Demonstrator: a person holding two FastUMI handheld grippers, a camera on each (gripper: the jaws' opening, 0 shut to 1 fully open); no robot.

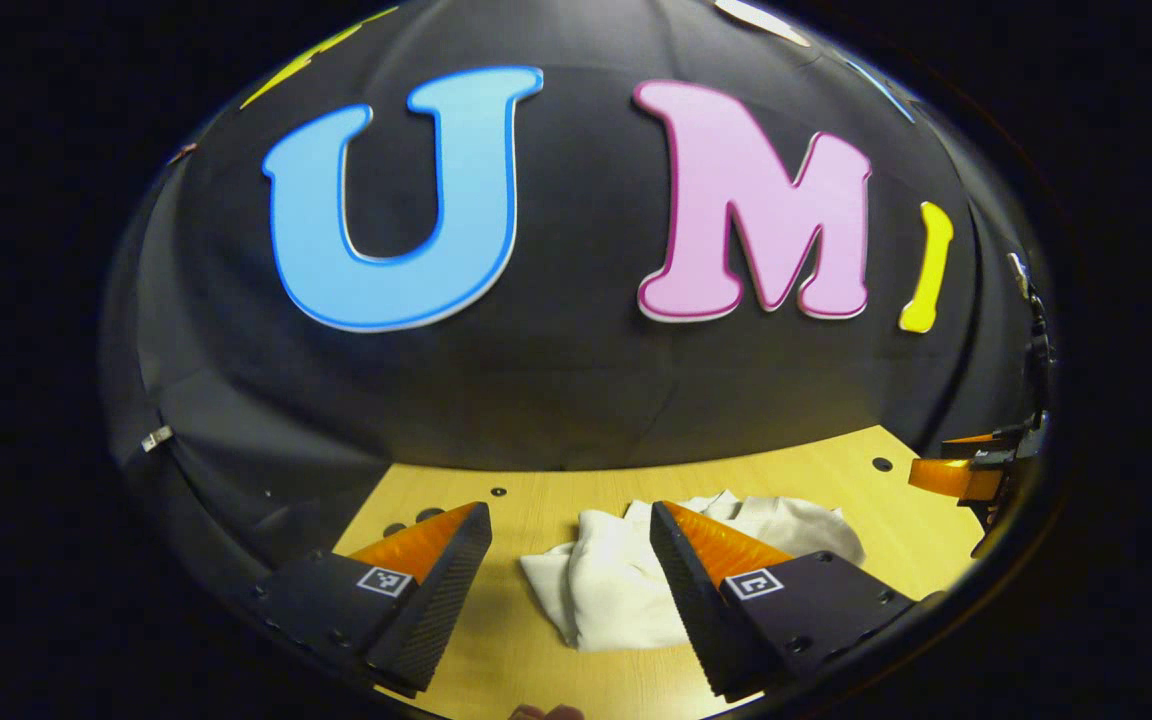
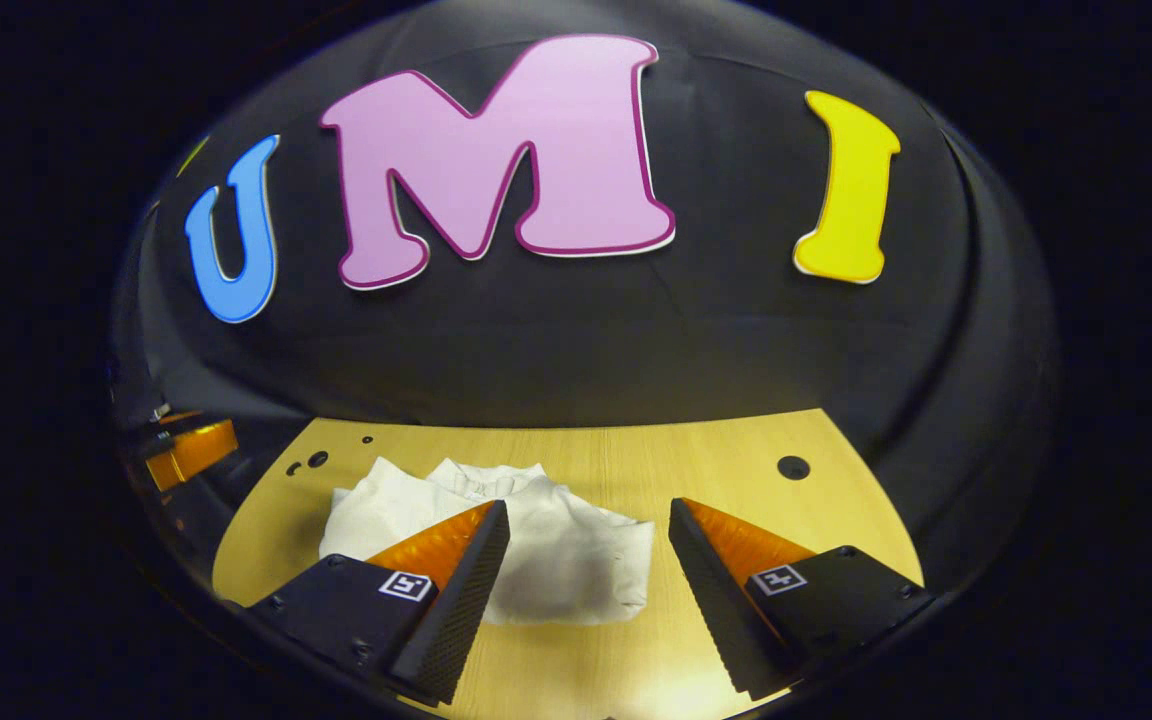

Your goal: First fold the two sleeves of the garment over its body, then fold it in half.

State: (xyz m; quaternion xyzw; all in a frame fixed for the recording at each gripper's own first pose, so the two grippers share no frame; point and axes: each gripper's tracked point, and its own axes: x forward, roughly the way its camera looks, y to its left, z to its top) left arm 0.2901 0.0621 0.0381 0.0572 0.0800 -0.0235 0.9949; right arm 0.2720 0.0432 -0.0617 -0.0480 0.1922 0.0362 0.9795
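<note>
The left gripper [image 1: 568,520] hung wide open with nothing between its ridged fingers, and the right gripper [image 2: 588,518] likewise; both hovered above the wooden table [image 2: 726,455]. The white garment [image 1: 626,580] lay bunched just ahead, right of centre for the left gripper and left of centre for the right, so between them; neither looked clearly nearer. Its long axis seemingly ran crosswise; its heading and sleeves could not be told.

Soft white cloth garment [image 2: 556,550] on a smooth, matt, pale wood table [image 2: 736,470].
</note>
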